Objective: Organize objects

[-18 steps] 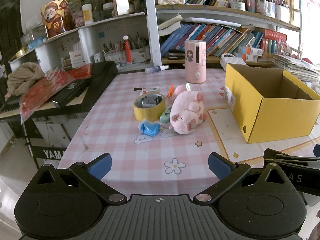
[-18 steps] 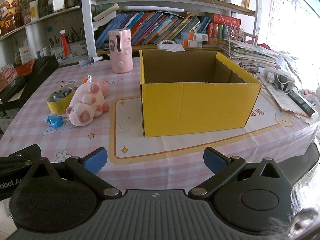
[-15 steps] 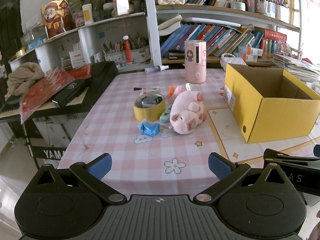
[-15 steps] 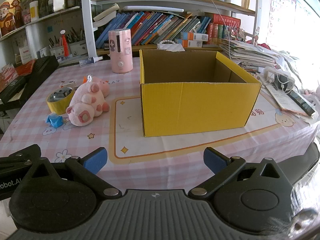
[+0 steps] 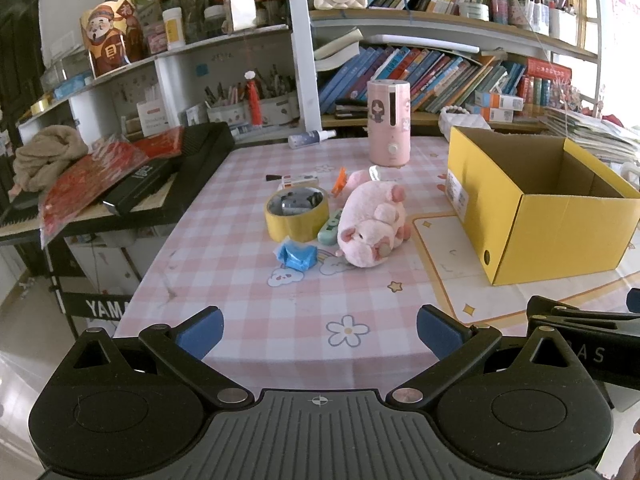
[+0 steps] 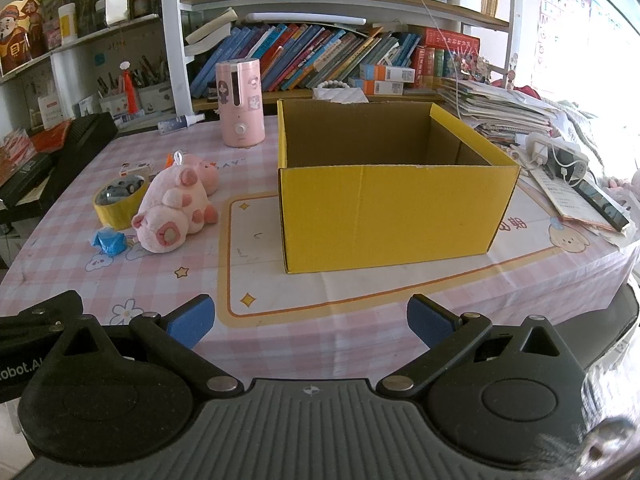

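Nothing has changed over the last half second: both views match the earlier ones, so the sorting has not begun and every object waits on the pink checked tablecloth (image 5: 248,292).

The yellow cardboard box (image 6: 384,212) sits open-topped on the right of the table, its inside showing only bare cardboard – the likely place for the loose things (a judgement from the task, not something shown). Left of it, well apart, lies the cluster. The pink plush pig (image 5: 372,228) lies on its side nearest the box, with a smaller pink plush (image 6: 204,170) just behind it. The yellow tape roll (image 5: 297,216) stands left of the pig, a small mint-green item (image 5: 329,227) wedged between them. The crumpled blue wrapper (image 5: 296,255) lies nearest of all. A pink cylindrical humidifier (image 5: 389,123) stands upright farther back.

The left gripper (image 5: 318,326) and right gripper (image 6: 310,318) both hover over the near table edge, jaws spread wide with nothing between them – the first pick is yet to come, and the pig looks the easiest reach.
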Available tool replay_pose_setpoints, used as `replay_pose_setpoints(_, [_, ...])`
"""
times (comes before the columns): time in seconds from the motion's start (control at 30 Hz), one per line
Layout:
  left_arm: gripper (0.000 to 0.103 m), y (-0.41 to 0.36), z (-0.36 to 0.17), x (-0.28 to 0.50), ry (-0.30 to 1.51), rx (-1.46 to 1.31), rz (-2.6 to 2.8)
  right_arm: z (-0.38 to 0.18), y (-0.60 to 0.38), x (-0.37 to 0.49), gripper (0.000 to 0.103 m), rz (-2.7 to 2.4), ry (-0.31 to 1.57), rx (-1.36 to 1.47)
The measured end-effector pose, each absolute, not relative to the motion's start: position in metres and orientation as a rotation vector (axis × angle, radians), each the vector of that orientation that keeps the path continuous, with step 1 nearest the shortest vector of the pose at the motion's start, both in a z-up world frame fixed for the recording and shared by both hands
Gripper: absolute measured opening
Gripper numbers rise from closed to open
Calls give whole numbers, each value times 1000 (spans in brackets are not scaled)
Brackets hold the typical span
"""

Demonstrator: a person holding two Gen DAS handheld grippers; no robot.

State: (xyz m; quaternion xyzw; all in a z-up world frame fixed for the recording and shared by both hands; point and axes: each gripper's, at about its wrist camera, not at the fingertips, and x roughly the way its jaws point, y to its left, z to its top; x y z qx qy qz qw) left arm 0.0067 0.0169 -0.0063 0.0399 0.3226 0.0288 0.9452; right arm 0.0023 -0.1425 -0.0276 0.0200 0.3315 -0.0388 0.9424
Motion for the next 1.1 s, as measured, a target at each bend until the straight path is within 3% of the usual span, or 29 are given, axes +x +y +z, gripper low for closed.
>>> replay_pose_setpoints(1.1, [103,25,-2,9,630,34,25,-25,-133,5,103,-71,671,53])
